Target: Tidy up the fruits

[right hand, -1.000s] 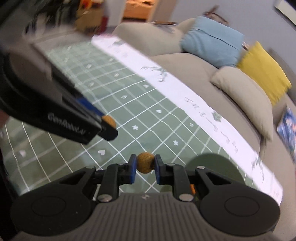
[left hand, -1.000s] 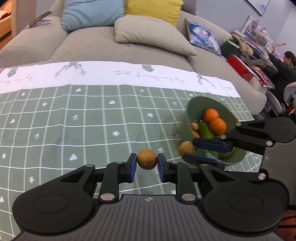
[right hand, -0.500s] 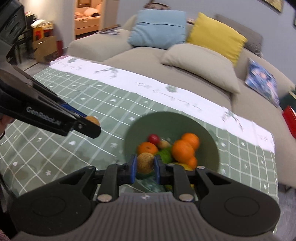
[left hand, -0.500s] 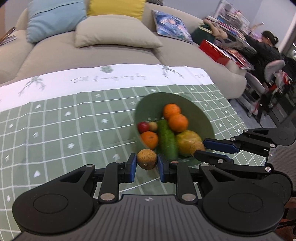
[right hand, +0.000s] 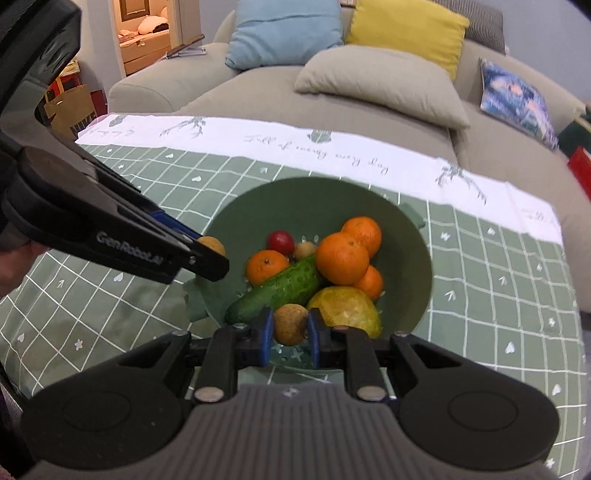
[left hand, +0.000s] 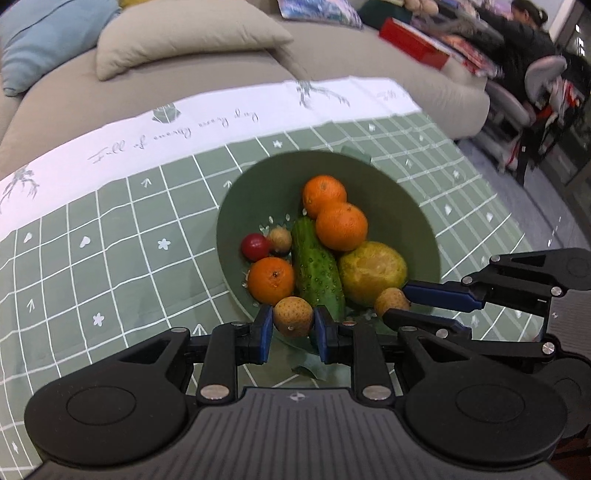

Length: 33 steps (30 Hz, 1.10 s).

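A green bowl [left hand: 417, 218] [right hand: 406, 229] stands on the checked tablecloth and holds several oranges [left hand: 341, 226], a cucumber [left hand: 317, 271] [right hand: 280, 288], a yellow-green citrus [left hand: 371, 271], a red fruit [left hand: 255, 246] and a small tan fruit. My left gripper [left hand: 293, 325] is shut on a small brown longan [left hand: 293, 316], held over the bowl's near rim. My right gripper [right hand: 290, 330] is shut on a second longan [right hand: 290, 324], also above the near rim. In the left wrist view the right gripper [left hand: 400, 304] shows at the bowl's right side with its longan [left hand: 391, 301].
The green checked tablecloth [left hand: 110, 258] with a white lettered border covers the table. Behind it is a beige sofa [right hand: 258, 85] with cushions. A person [left hand: 524, 33] sits at a cluttered desk at the far right. In the right wrist view the left gripper [right hand: 210, 254] crosses the left side.
Both grippers have travelled across the cloth to the bowl, each still holding its longan. The bowl now lies directly ahead and fills the middle of both views.
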Tool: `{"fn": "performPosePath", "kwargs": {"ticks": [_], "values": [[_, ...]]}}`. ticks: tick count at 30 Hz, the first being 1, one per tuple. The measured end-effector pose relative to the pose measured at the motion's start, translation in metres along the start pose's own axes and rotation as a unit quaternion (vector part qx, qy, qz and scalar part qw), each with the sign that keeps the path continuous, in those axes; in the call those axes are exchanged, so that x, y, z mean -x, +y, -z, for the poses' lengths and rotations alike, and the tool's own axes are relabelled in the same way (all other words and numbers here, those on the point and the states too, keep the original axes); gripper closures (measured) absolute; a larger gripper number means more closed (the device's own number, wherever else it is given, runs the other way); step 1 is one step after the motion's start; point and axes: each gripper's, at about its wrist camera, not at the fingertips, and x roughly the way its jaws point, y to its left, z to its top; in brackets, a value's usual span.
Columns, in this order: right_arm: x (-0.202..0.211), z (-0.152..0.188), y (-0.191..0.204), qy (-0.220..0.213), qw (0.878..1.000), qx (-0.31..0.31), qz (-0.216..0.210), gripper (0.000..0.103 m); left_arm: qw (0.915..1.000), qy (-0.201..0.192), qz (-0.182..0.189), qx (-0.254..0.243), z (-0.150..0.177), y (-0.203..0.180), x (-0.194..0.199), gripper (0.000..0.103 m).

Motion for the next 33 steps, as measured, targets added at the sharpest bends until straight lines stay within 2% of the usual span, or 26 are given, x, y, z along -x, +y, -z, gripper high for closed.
{"fn": "performPosePath", "kwargs": {"ticks": [8,18,23,27,30,33], "values": [[-0.022,0.001,-0.010,0.021,0.999,-0.020,-0.019,0.088,0.9985,0.031,-0.014,-0.042,-0.011,-0.007,-0.019,0.077],[-0.032,0.006,-0.013,0.034,0.998,-0.034,-0.031,0.088,0.9972,0.049,-0.017,-0.055,-0.012,-0.009,-0.030,0.077],[-0.031,0.005,-0.012,0.032,0.998,-0.035,-0.029,0.085,0.9973,0.046,-0.018,-0.055,-0.012,-0.010,-0.028,0.073],[-0.023,0.004,-0.009,0.026,0.999,-0.030,-0.025,0.085,0.9975,0.034,-0.021,-0.059,-0.011,-0.011,-0.017,0.060],[-0.015,0.002,-0.007,0.017,0.999,-0.027,-0.020,0.078,0.9977,0.021,-0.024,-0.059,-0.012,-0.012,-0.006,0.060],[-0.005,-0.001,-0.004,0.005,1.000,-0.022,-0.016,0.076,0.9981,0.001,-0.026,-0.055,-0.013,-0.012,0.010,0.060]]}}
